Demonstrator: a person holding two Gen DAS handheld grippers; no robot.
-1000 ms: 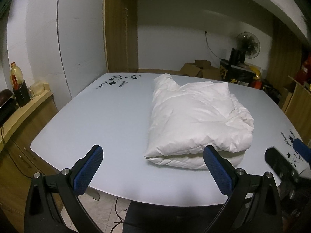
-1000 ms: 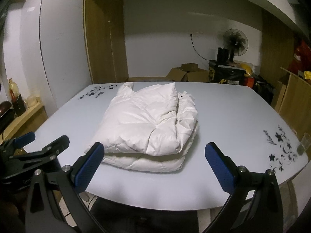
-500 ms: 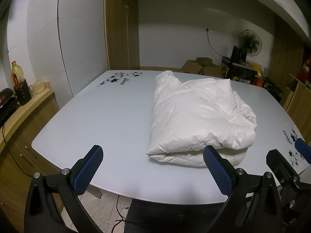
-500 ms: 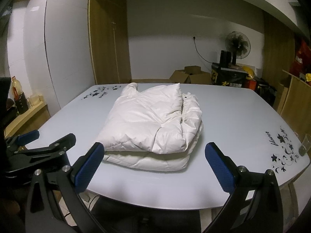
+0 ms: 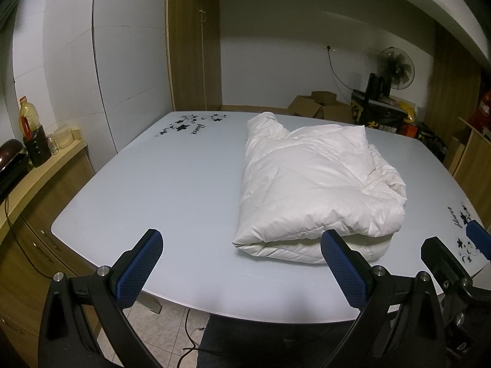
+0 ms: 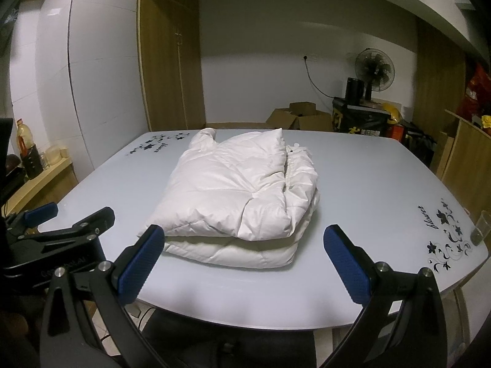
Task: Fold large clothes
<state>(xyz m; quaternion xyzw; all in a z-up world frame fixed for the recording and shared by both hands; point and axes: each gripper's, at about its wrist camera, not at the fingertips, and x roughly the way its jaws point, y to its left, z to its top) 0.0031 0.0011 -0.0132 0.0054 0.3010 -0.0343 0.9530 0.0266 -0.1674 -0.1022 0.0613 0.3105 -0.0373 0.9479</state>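
A white puffy down jacket (image 5: pixel 316 190) lies folded in a thick bundle on the pale glass table (image 5: pixel 172 190); it also shows in the right wrist view (image 6: pixel 242 196). My left gripper (image 5: pixel 242 268) is open and empty, held back over the table's near edge, left of the bundle's front. My right gripper (image 6: pixel 245 260) is open and empty, near the front edge, facing the bundle. Each gripper shows at the side of the other's view: the right one (image 5: pixel 460 260) and the left one (image 6: pixel 61 224).
A wooden counter (image 5: pixel 40 168) with a bottle (image 5: pixel 27 122) and jars stands at the left. Cardboard boxes (image 6: pixel 300 119), a fan (image 6: pixel 373 70) and a black crate lie beyond the table. A small glass (image 6: pixel 480 228) stands at the table's right edge. Wooden cabinets flank the right.
Both grippers have drawn back and risen a little from the folded jacket. The jacket has not moved. Both stay open.
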